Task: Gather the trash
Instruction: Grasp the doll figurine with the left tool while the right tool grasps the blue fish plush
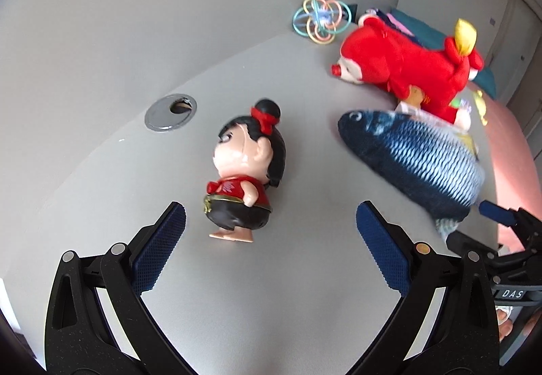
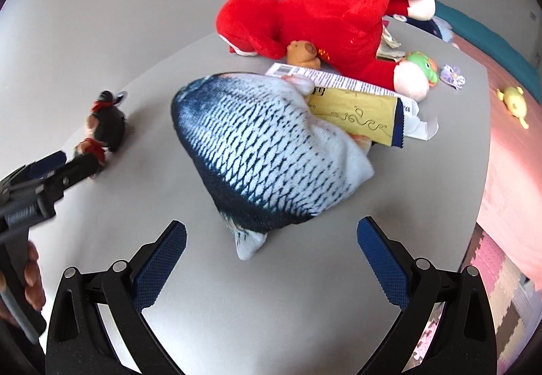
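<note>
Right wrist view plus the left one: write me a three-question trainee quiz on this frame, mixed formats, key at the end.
1. True or false: the yellow wrapper lies partly under the plush fish.
2. Multiple choice: in the left wrist view, what stands nearest the left gripper? A) ring rattle B) doll figurine C) red plush toy
3. Fill in: the right gripper is ____, with the fish's tail just ahead of it.

Key: 1 true; 2 B; 3 open.
</note>
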